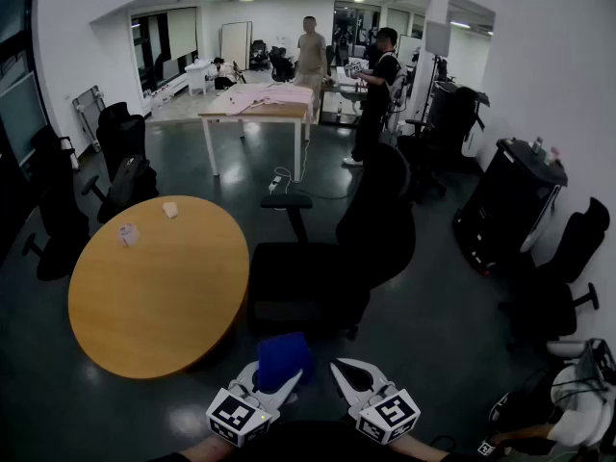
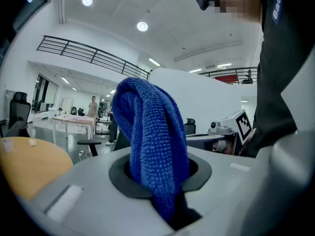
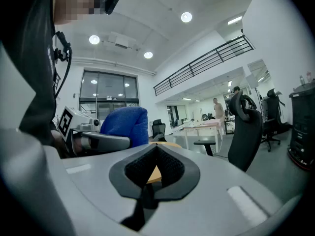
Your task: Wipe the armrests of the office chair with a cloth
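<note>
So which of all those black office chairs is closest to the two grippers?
The black office chair beside the round wooden table, straight ahead of the left gripper and right gripper; the others stand farther off.

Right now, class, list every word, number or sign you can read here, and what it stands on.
Nothing reads whole.
The blue lettering on the person's dark top: cut off at the edge, unreadable.
Markers on the left gripper, shut on the blue cloth, and on the right gripper: square patterns only, no words.

No legible text, label or number anywhere.
</note>
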{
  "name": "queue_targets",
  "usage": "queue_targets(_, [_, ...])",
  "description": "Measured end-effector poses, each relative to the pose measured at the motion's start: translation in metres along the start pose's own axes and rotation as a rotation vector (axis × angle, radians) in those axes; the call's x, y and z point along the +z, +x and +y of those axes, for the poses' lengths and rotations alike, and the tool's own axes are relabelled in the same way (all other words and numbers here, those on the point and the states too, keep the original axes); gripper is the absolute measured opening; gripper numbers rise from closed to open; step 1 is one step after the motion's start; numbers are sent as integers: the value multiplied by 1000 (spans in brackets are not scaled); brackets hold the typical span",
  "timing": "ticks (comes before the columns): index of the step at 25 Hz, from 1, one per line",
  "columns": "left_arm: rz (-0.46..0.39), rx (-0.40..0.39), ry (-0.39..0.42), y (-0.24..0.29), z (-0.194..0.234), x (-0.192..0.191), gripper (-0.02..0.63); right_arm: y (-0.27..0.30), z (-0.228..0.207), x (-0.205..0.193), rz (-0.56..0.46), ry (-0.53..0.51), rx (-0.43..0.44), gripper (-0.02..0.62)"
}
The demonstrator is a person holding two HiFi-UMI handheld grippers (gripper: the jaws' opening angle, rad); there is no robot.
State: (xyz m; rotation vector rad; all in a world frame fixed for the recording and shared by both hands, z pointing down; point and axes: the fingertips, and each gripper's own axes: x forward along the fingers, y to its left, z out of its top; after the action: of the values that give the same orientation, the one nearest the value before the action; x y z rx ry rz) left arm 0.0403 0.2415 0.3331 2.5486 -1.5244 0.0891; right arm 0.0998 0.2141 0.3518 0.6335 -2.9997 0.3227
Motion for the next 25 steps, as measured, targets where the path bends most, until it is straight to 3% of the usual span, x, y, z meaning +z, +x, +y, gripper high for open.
queue_targets(16, [45, 20, -7, 5, -1, -20, 104, 1, -12, -16, 7, 54, 0, 5])
queue_targets(25, [91, 85, -20, 8, -11, -28, 104, 1, -15, -28, 30, 103, 83, 5])
